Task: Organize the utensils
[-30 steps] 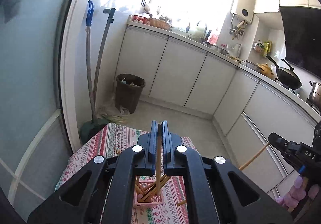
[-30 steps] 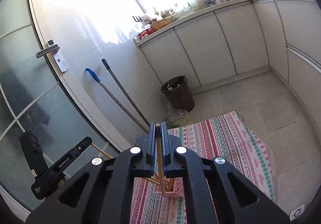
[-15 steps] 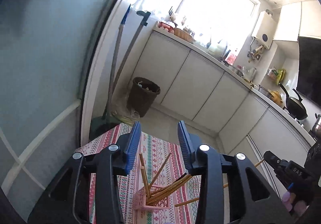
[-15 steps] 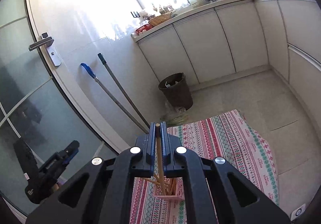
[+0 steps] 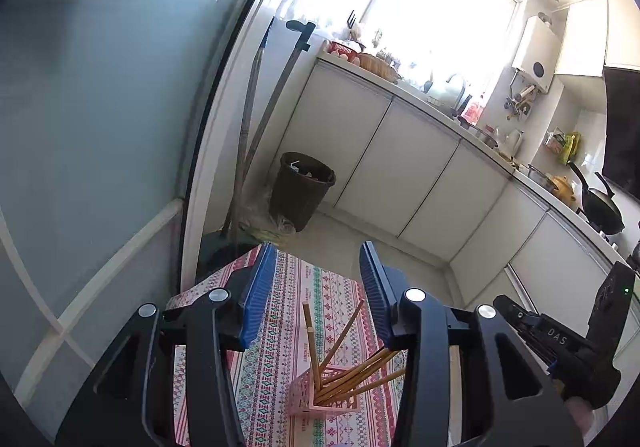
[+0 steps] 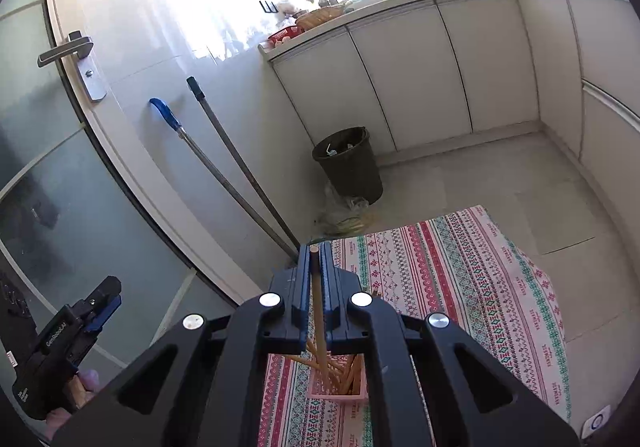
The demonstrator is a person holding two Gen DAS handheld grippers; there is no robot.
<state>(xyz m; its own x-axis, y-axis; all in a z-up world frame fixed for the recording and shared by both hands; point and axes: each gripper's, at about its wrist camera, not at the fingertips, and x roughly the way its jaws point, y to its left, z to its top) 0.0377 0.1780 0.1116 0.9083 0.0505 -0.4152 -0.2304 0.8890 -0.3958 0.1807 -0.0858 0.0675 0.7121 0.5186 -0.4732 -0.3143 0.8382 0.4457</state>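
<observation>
A pink slotted holder [image 5: 304,401] stands on a table with a striped patterned cloth [image 5: 296,287] and has several wooden chopsticks [image 5: 360,371] leaning in it. My left gripper [image 5: 318,251] hangs above the holder. Its jaws are opening and nothing is between the blue pads. In the right wrist view, my right gripper [image 6: 316,251] is shut on one upright chopstick [image 6: 317,307] just above the same holder [image 6: 340,395]. Each gripper also shows at the edge of the other's view: the right gripper [image 5: 516,317] and the left gripper [image 6: 108,287].
A dark waste bin [image 5: 302,187] stands on the floor beyond the table, by white cabinets [image 5: 400,175]. Two long mop handles [image 5: 256,119] lean against the wall beside a frosted glass door [image 6: 60,175]. The table's far edge [image 6: 420,225] drops to the tiled floor.
My left gripper's jaws parted and let go of a chopstick, which now stands in the holder. My right gripper came lower over the holder, still shut on its chopstick.
</observation>
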